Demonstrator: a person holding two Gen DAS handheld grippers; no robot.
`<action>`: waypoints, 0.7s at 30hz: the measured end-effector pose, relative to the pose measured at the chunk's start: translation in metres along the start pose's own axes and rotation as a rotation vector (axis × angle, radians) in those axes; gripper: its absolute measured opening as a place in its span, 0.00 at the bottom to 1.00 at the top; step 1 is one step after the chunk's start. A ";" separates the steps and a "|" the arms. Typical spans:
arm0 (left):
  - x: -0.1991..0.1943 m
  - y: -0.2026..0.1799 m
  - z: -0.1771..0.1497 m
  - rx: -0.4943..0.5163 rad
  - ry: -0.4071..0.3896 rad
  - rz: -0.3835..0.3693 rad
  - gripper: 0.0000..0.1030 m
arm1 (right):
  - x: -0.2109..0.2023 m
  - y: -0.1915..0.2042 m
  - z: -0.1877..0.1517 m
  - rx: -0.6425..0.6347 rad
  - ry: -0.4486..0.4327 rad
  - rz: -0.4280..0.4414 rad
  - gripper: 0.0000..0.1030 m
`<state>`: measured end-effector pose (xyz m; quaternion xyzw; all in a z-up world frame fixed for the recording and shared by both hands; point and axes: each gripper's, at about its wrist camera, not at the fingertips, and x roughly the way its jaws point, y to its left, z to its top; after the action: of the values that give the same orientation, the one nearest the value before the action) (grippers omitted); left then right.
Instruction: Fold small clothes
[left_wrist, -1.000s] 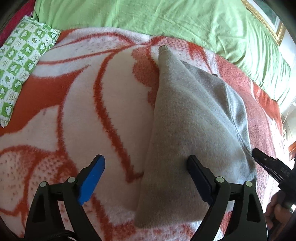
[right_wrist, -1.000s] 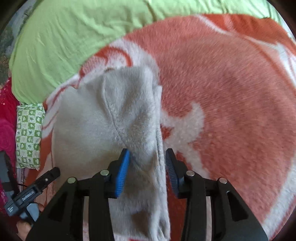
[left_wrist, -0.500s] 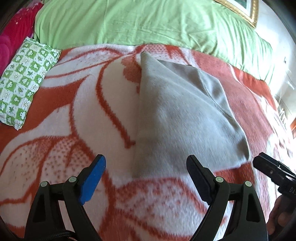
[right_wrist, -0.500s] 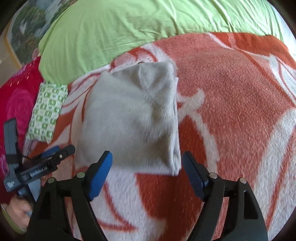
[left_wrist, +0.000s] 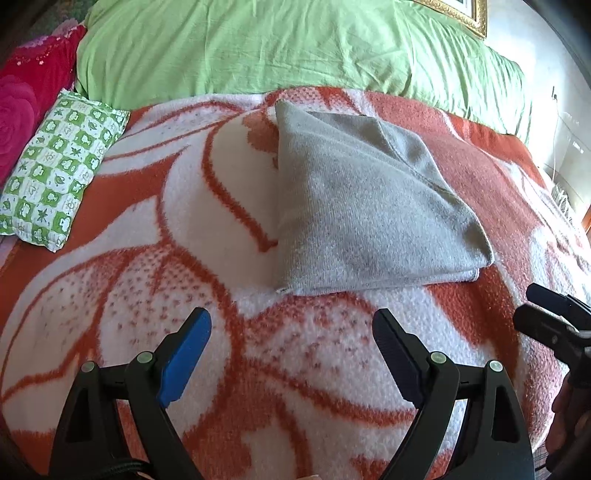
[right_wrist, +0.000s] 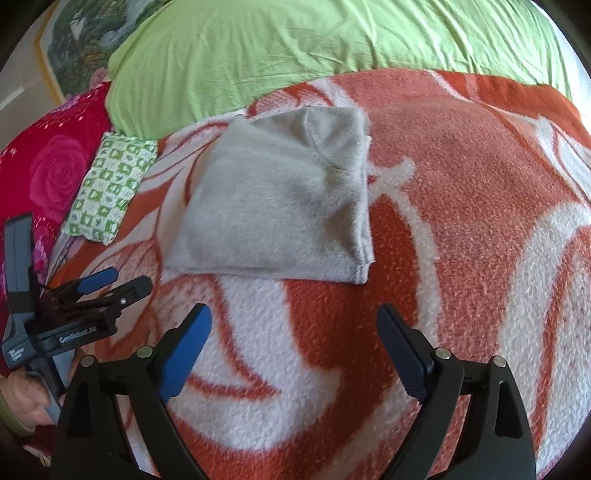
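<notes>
A grey folded garment (left_wrist: 369, 206) lies flat on the orange-and-white blanket (left_wrist: 184, 240); the right wrist view shows the same garment (right_wrist: 280, 199) ahead of the fingers. My left gripper (left_wrist: 291, 332) hangs open over bare blanket, a short way back from the garment's near edge. My right gripper (right_wrist: 295, 328) is back from the garment too, its jaws still opening, nothing between them. The right gripper's fingers (left_wrist: 554, 317) show at the right edge of the left wrist view; the left gripper (right_wrist: 110, 284), in a hand, shows at the left of the right wrist view.
A green-and-white patterned small pillow (left_wrist: 59, 173) lies at the blanket's left edge. A green sheet (left_wrist: 295, 48) covers the far side of the bed. A red rose-print cover (right_wrist: 51, 170) is at the left. A framed picture (left_wrist: 465, 14) hangs at the back.
The right gripper let go of the garment's edge and opened wide. Both grippers drew back toward me, and the garment now lies folded ahead of them.
</notes>
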<state>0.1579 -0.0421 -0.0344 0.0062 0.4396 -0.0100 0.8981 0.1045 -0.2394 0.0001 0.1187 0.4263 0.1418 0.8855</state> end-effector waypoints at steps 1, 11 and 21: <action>-0.002 0.001 0.000 0.000 -0.004 -0.001 0.87 | -0.001 0.003 -0.001 -0.012 -0.003 -0.008 0.92; -0.012 0.003 -0.002 0.017 -0.026 0.012 0.89 | -0.004 0.017 -0.005 -0.061 -0.011 -0.052 0.97; -0.013 0.000 0.000 0.038 -0.057 0.012 0.91 | -0.005 0.019 -0.003 -0.085 -0.030 -0.092 0.99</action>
<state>0.1499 -0.0422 -0.0237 0.0256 0.4135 -0.0132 0.9100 0.0959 -0.2232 0.0081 0.0634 0.4116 0.1171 0.9016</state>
